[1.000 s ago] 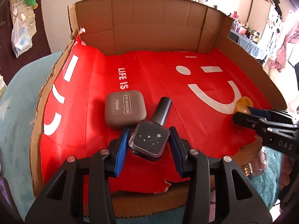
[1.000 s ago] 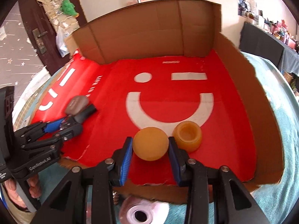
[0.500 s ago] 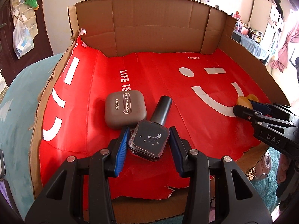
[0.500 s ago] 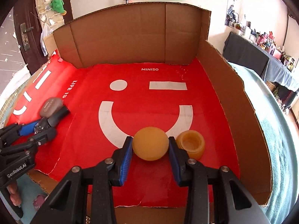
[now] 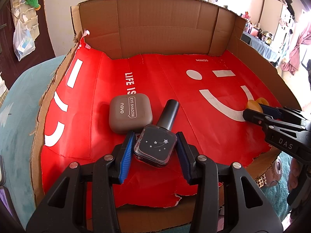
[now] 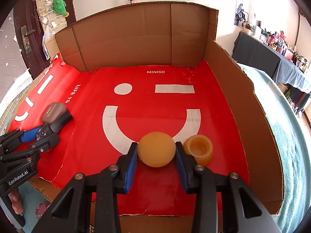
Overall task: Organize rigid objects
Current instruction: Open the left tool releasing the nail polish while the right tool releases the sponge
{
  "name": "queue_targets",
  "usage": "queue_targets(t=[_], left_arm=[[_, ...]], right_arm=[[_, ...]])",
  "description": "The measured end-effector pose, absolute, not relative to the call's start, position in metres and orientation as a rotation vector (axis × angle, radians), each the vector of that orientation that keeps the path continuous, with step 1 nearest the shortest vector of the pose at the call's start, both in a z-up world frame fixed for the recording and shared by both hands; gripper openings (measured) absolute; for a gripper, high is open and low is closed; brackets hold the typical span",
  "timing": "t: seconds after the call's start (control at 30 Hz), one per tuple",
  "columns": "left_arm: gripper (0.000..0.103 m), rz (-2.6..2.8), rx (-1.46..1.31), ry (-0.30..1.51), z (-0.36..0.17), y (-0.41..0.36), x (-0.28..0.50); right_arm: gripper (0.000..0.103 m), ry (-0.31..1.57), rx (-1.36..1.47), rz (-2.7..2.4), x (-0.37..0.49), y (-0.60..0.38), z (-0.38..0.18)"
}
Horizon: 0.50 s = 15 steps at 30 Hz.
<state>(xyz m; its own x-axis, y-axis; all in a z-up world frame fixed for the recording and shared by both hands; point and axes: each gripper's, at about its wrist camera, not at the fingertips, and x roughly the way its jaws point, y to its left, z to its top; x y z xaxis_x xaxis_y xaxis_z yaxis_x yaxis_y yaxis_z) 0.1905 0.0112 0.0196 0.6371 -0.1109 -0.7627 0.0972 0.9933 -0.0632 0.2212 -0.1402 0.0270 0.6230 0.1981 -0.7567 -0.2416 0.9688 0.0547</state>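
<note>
Both grippers have pushed a little farther onto the red liner since a second ago, their loads unchanged. Nearest in the left wrist view, the left gripper [image 5: 155, 149] is clamped on the square body of a dark nail polish bottle [image 5: 156, 146], whose black cap points away and lies just beside a grey eye shadow case [image 5: 129, 115] resting on the liner. Nearest in the right wrist view, the right gripper [image 6: 156, 153] is clamped on an orange ball [image 6: 156, 149]; just to its right an orange cup [image 6: 199, 151] sits open side up on the red liner [image 6: 213, 116]. Beyond, the cardboard box [image 6: 136, 35] rises behind and to the right.
</note>
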Motion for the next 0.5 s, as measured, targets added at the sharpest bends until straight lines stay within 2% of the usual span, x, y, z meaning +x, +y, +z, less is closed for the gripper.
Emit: queue_targets(t=[0.23,0.3,0.33,0.37,0.4,0.47,0.5], left_arm=[[0.041,-0.119,-0.014,0.871,0.0196,0.011,0.1905],[0.048,-0.104,0.004,0.869,0.0185,0.0103,0.1907],[0.06,-0.094,0.013,0.87,0.0176,0.01,0.1909],[0.066,-0.085,0.02,0.873,0.0163,0.0098,0.1914],[0.067,-0.087,0.025,0.87,0.0161,0.009,0.1911],[0.067,-0.082,0.033,0.867,0.0157,0.0081,0.1907],[0.067,-0.081,0.033,0.866,0.0157,0.0078,0.1906]], right_arm=[[0.04,0.862,-0.052,0.253,0.2212,-0.1403,0.027],[0.04,0.862,-0.052,0.253,0.2213,-0.1404,0.0271],[0.04,0.863,-0.05,0.253,0.2215,-0.1405,0.0272],[0.041,0.864,-0.047,0.253,0.2217,-0.1406,0.0274],[0.042,0.865,-0.045,0.254,0.2219,-0.1407,0.0275],[0.052,0.868,-0.044,0.253,0.2219,-0.1402,0.0273],[0.052,0.867,-0.045,0.255,0.2216,-0.1401,0.0272]])
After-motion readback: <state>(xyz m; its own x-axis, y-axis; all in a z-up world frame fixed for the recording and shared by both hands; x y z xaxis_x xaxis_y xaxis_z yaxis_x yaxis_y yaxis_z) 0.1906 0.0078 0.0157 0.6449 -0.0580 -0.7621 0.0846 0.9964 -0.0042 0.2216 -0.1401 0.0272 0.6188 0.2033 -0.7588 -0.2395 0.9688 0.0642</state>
